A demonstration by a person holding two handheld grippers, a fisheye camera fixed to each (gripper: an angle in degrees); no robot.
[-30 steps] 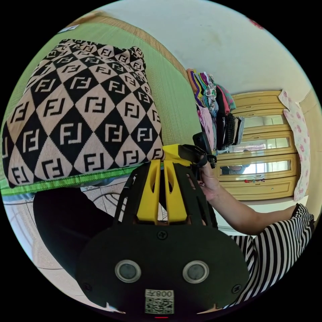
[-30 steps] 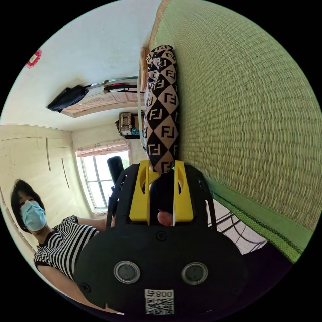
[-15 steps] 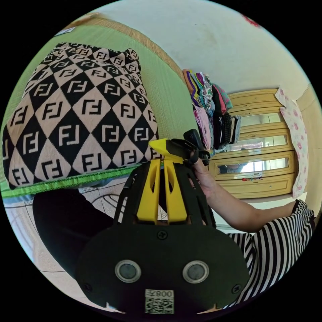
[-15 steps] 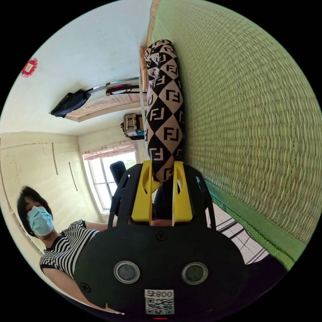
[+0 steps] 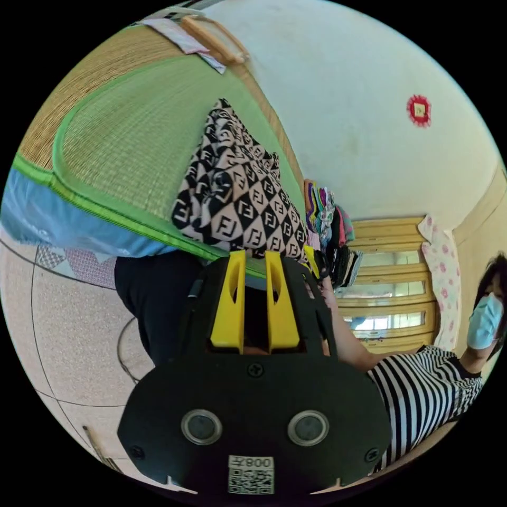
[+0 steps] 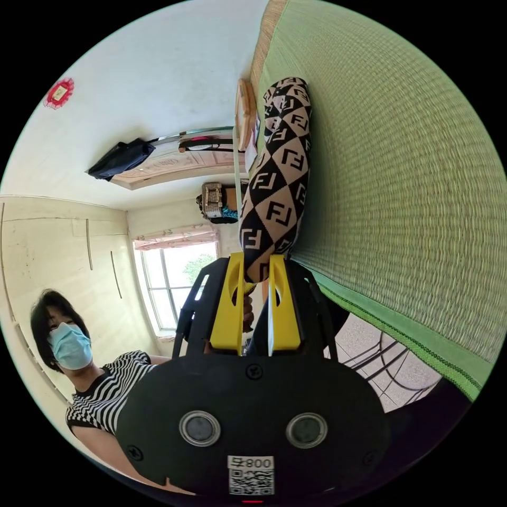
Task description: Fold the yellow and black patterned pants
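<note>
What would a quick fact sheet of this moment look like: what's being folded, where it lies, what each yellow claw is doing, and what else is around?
garment: patterned pants, black and tan checks, folded into a bundle
surface: green woven mat, pants near its edge
right gripper: jaws close together on the pants' near corner
left gripper: jaws narrow, nothing between them, just short of the pants
nearby: stack of folded clothes further along the mat
person: striped shirt

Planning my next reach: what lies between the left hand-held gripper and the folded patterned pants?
In the left gripper view, only the mat's green edge separates the left hand-held gripper from the patterned pants.
</note>
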